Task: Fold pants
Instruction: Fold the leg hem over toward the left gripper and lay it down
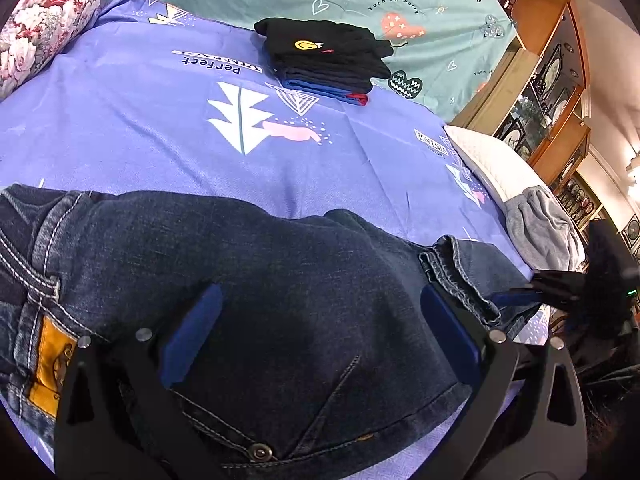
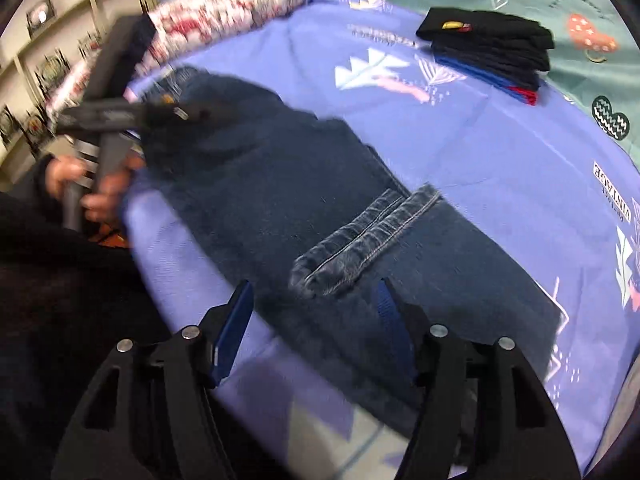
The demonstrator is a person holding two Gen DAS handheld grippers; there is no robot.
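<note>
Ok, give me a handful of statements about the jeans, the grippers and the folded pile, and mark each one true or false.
1. The dark blue denim jeans lie on the purple printed bedsheet. True.
2. The left gripper is clamped shut on the jeans. False: it is open over them.
3. The right gripper is open. True.
4. The stack of folded dark clothes sits on the jeans. False: it lies apart, farther back.
5. A yellow smiley marks the top black garment. True.

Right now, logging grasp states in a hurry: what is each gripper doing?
Left gripper: open, holding nothing, over the jeans.
Right gripper: open, holding nothing, near the hems.
</note>
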